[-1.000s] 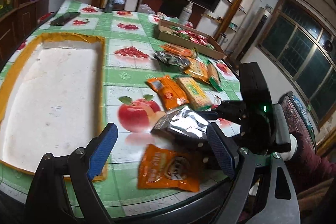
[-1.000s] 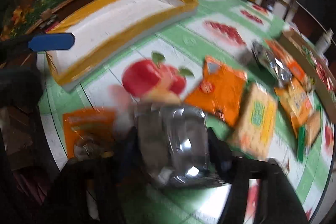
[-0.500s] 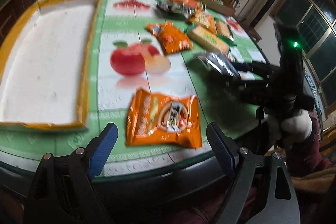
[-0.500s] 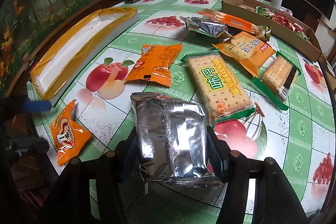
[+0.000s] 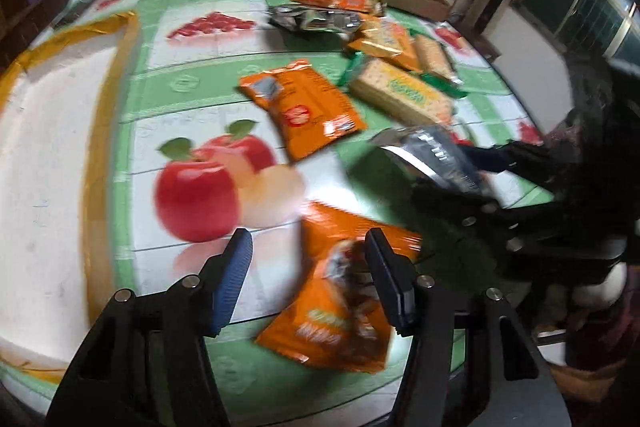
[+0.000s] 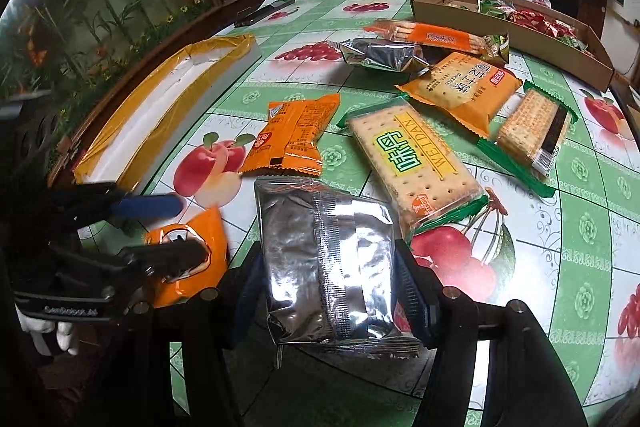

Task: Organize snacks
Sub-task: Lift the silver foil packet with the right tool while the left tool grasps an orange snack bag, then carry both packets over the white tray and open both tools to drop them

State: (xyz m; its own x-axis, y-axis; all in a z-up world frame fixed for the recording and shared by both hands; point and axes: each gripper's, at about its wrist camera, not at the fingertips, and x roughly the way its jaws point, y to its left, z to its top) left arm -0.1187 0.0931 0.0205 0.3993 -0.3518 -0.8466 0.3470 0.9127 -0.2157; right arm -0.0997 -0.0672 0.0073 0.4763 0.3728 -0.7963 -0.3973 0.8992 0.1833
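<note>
A small orange snack pack (image 5: 340, 303) lies near the table's front edge, between the fingers of my left gripper (image 5: 310, 275). The jaws are closing; the blue pad (image 5: 236, 275) still stands clear of the pack. The right wrist view shows the same left gripper (image 6: 160, 231) over that orange pack (image 6: 200, 247). My right gripper (image 6: 328, 291) is shut on a silver foil pack (image 6: 324, 259), held just above the tablecloth. From the left wrist view, the right gripper (image 5: 472, 187) and its silver foil pack (image 5: 432, 155) are at the right.
A white tray with a yellow rim (image 6: 160, 107) lies at the left. Loose packs lie mid-table: an orange one (image 6: 292, 139), a cracker pack (image 6: 408, 155), another foil pack (image 6: 380, 55). A cardboard box (image 6: 512, 27) of snacks stands behind. A gloved hand (image 6: 44, 331) holds the left gripper.
My left gripper has come down and forward over the small orange pack, and its jaws have narrowed around it. The right gripper swung right with the silver pack, then held still.
</note>
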